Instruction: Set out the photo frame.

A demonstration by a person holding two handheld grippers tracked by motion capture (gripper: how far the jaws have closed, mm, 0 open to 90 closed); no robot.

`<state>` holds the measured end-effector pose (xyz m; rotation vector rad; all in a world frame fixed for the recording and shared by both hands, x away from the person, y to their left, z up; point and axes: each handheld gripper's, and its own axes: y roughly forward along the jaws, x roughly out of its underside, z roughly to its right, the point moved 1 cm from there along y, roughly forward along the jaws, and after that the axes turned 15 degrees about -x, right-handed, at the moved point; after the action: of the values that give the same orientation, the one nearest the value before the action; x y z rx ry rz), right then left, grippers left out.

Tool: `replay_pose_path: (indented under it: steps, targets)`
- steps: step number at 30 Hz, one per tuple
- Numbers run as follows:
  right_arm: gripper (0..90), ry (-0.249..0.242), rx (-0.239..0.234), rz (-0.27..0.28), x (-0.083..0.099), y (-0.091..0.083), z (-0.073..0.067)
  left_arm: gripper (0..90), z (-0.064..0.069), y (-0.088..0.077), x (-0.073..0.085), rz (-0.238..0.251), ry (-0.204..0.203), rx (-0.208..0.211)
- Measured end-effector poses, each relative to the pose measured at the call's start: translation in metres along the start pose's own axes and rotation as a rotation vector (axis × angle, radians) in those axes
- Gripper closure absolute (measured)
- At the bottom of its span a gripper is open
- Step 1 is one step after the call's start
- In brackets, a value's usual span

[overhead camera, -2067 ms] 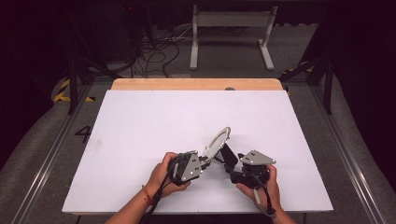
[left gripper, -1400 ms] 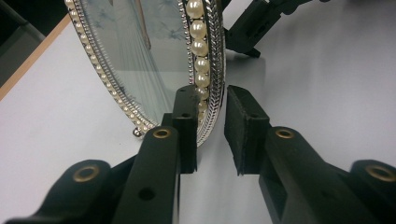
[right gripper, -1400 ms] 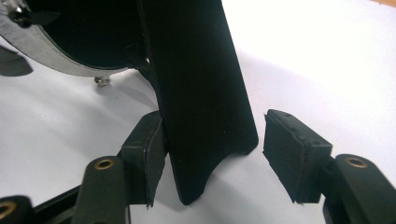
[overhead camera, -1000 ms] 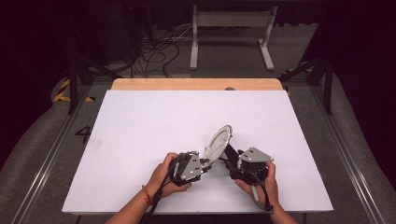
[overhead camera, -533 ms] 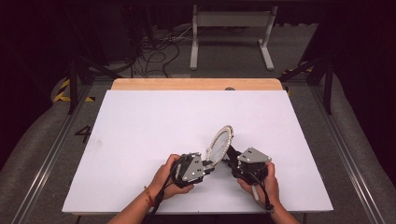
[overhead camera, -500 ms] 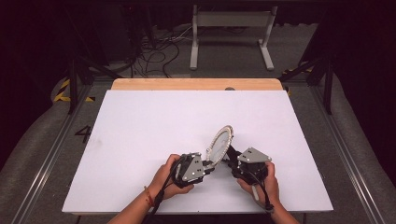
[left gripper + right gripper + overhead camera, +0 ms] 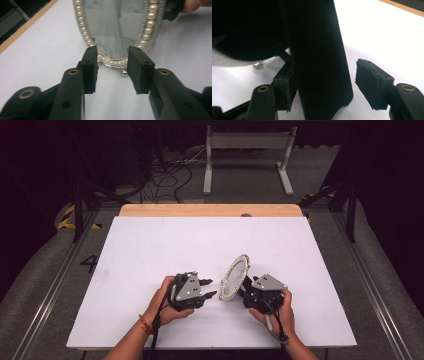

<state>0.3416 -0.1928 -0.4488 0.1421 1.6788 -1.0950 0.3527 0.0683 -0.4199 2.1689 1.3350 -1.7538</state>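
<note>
White table (image 7: 150, 250), wooden strip (image 7: 210, 210) along its far edge.

Left tool (image 7: 210, 289): held in the person's left hand (image 7: 167, 302) at the near middle of the table, jaws pointing right toward the mirror. In the left gripper view (image 7: 112, 70) its jaws stand apart and have just been opening; nothing lies between the pads, and the mirror's lower rim sits just beyond their tips, close but apart.

Oval mirror (image 7: 235, 277): pearl-beaded silver frame (image 7: 150, 22), upright on small ball feet (image 7: 124, 72), standing on the table between the two tools, glass facing the left tool.

Back stand (image 7: 319, 62): black, broad, leaning down to the table behind the mirror.

Right tool (image 7: 246, 295): held in the person's right hand (image 7: 280, 312), just behind the mirror. In the right gripper view (image 7: 325, 85) the stand rises between its jaws, which have just been opening. One pad lies against the stand, though shadow makes contact hard to confirm; the other pad (image 7: 372, 85) stands clear of it, so the tool is spread, not pinching.
</note>
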Motion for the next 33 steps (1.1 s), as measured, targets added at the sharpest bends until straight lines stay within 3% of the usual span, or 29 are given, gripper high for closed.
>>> replay_pose_path:
  steps: [4, 7, 8, 10, 13, 15, 17, 18, 22, 24, 25, 29, 32, 33]
  targets:
    - [37.6, 0.030, -0.016, -0.005, 0.001, 0.006, 0.004, 50.2, -0.007, 0.003, 0.006, -0.014, -0.048, -0.002]
    - [40.4, 0.044, -0.045, 0.003, 0.002, 0.007, 0.007, 43.5, -0.008, 0.006, 0.008, -0.021, -0.052, -0.010]
    - [45.8, 0.035, -0.055, 0.012, 0.003, 0.008, 0.010, 41.2, -0.009, 0.008, 0.010, -0.023, -0.075, -0.002]
    - [46.5, 0.022, -0.070, 0.012, 0.003, 0.007, 0.012, 37.4, -0.011, 0.013, 0.011, -0.021, -0.131, 0.006]
    - [47.8, -0.029, -0.080, 0.005, 0.003, 0.007, 0.013, 33.9, -0.013, 0.020, 0.013, -0.036, -0.167, 0.019]
    - [48.1, -0.044, -0.090, 0.006, 0.004, 0.006, 0.014, 30.3, -0.014, 0.022, 0.014, -0.043, -0.170, 0.017]
    - [48.4, -0.061, -0.107, 0.008, 0.006, 0.005, 0.015, 27.2, -0.016, 0.030, 0.013, -0.049, -0.180, 0.038]
    - [48.6, -0.071, -0.112, 0.012, 0.007, 0.004, 0.016, 27.2, -0.017, 0.036, 0.013, -0.053, -0.197, 0.062]
    - [49.5, -0.121, -0.113, 0.012, 0.011, 0.000, 0.016, 22.2, -0.017, 0.052, 0.010, -0.056, -0.204, 0.140]
    - [48.3, -0.106, -0.125, 0.014, 0.012, 0.001, 0.016, 21.0, -0.015, 0.056, 0.009, -0.067, -0.163, 0.135]
    - [46.4, -0.078, -0.133, 0.015, 0.011, 0.001, 0.018, 19.4, -0.014, 0.059, 0.009, -0.066, -0.160, 0.134]
    - [42.9, -0.049, -0.134, 0.019, 0.013, 0.001, 0.019, 18.0, -0.013, 0.060, 0.008, -0.066, -0.156, 0.112]
    - [45.6, -0.046, -0.111, 0.002, 0.012, 0.000, 0.016, 17.3, -0.015, 0.059, 0.010, -0.093, -0.178, 0.044]
    - [45.6, -0.049, -0.100, -0.006, 0.012, 0.000, 0.015, 17.3, -0.016, 0.058, 0.010, -0.117, -0.167, 0.012]
